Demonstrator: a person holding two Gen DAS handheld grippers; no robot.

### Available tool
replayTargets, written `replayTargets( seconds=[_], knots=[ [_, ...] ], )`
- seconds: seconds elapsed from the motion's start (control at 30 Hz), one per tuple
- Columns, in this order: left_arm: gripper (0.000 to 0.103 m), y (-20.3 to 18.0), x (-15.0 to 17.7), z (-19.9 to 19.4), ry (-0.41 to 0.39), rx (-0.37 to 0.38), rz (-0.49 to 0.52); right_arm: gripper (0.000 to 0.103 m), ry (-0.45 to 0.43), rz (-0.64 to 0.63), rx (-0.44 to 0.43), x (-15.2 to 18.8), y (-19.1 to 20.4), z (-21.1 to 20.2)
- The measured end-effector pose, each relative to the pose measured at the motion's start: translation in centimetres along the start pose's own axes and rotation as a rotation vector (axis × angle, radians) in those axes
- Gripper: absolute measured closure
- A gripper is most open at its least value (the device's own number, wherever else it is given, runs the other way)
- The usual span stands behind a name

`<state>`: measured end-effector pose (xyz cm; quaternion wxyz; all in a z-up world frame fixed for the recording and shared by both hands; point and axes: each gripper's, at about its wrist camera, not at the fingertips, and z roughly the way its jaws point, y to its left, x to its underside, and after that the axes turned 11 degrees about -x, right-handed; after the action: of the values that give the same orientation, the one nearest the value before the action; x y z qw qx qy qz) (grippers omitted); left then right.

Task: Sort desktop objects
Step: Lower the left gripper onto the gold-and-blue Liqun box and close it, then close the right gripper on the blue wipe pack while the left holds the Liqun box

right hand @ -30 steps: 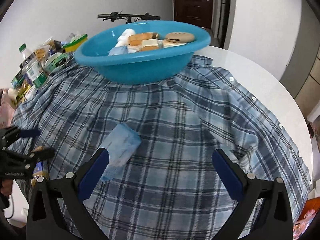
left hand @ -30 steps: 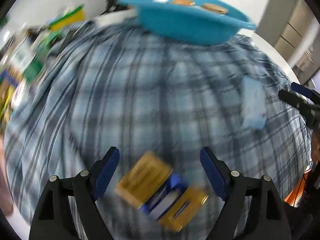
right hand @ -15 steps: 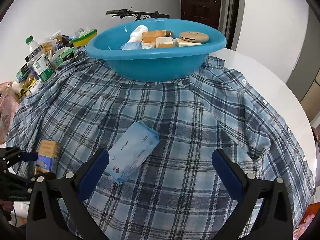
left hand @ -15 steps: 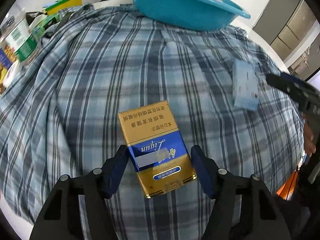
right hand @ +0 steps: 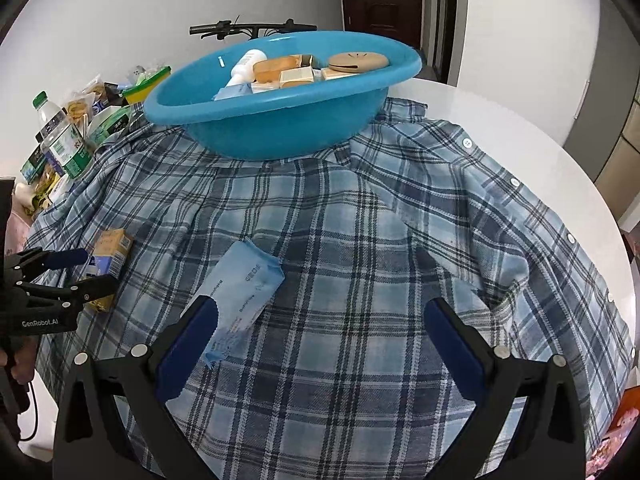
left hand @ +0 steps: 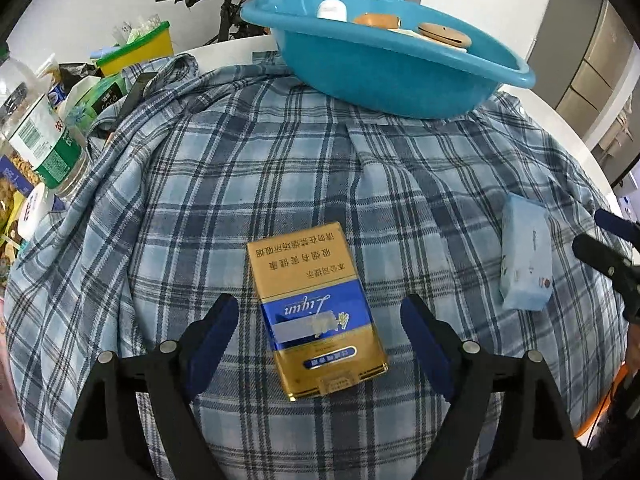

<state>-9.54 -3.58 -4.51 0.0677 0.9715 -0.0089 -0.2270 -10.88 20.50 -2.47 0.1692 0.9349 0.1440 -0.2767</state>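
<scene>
A gold and blue cigarette box (left hand: 316,308) lies flat on the plaid shirt (left hand: 240,180). My left gripper (left hand: 318,320) straddles it; its jaws are opening, with gaps between both pads and the box. The right wrist view shows the same box (right hand: 108,256) and the left gripper (right hand: 94,270) at the far left. A light blue tissue pack (right hand: 244,284) lies by the left finger of my right gripper (right hand: 320,312), which is open and holds nothing. The tissue pack (left hand: 524,256) sits just left of the right gripper (left hand: 596,232). A blue basin (right hand: 280,128) holding several items stands at the back.
Bottles, snack packets and a green and yellow box (left hand: 136,50) crowd the table's left side. The white round table (right hand: 500,120) shows bare at the back right. A bicycle handlebar (right hand: 248,30) stands behind the basin (left hand: 400,84). A hand (right hand: 20,360) holds the left gripper.
Half a second ago the left jaws were drawn in close around the cigarette box; now they stand wide apart and the box rests on the shirt. The right gripper has barely moved.
</scene>
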Motion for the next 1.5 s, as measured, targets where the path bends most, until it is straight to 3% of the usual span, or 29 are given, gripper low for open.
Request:
replayTargets(
  seconds=[0.17, 0.2, 0.23, 0.27, 0.7, 0.97, 1.2, 1.5],
  knots=[
    [0.018, 0.4, -0.6, 1.5, 0.017, 0.000, -0.064, 0.001, 0.011, -0.023, -0.017, 0.0, 1.0, 0.5],
    [0.022, 0.6, -0.7, 1.7, 0.016, 0.009, -0.074, 0.001, 0.012, -0.030, -0.017, 0.0, 1.2, 0.5],
    [0.044, 0.8, -0.7, 1.9, 0.018, 0.017, -0.083, 0.001, 0.013, -0.038, -0.014, 0.0, 1.4, 0.5],
    [0.046, 1.0, -0.8, 2.1, 0.029, 0.022, -0.085, 0.001, 0.014, -0.042, -0.010, 0.0, 1.5, 0.5],
    [0.046, 2.1, -0.5, 0.5, -0.008, 0.059, -0.105, 0.001, 0.059, -0.068, -0.035, 0.1, 4.1, 3.1],
    [0.046, 2.3, -0.1, 0.4, -0.001, 0.076, -0.100, 0.001, 0.077, -0.185, 0.104, 0.6, 5.9, 5.2],
    [0.046, 1.4, 0.0, 0.5, 0.005, 0.098, -0.085, 0.001, 0.054, -0.258, 0.223, 1.0, 4.5, 3.8],
    [0.046, 0.5, -0.1, 0.2, 0.005, 0.116, -0.074, 0.001, -0.002, -0.199, 0.108, 0.0, 3.4, 1.7]
  ],
)
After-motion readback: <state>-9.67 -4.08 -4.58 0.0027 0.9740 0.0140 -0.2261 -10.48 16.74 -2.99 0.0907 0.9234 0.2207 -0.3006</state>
